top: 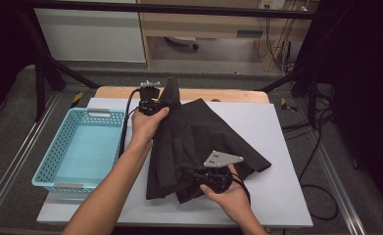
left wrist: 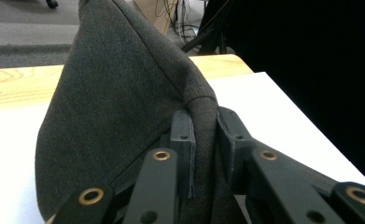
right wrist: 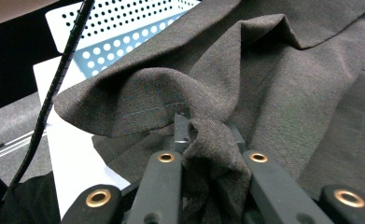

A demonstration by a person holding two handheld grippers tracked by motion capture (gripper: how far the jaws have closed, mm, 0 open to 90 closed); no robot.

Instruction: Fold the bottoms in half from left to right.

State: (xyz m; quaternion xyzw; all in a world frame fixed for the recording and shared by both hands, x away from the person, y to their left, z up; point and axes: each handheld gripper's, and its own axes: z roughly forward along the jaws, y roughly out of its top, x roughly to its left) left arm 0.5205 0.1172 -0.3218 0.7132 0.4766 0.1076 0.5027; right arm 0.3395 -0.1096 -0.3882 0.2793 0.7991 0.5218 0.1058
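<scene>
Left gripper (top: 155,102): pinching the dark cloth (top: 194,142) at its far end — raised off the table (top: 277,147).
Right gripper (top: 206,177): clamped on the cloth's near edge.
Basket (top: 57,152): left of the cloth.
Writing: none readable.

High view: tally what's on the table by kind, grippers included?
Dark grey garment: 1
Light blue perforated basket: 1
Grippers: 2, left gripper and right gripper, each shut on the garment
Total: 4
</scene>
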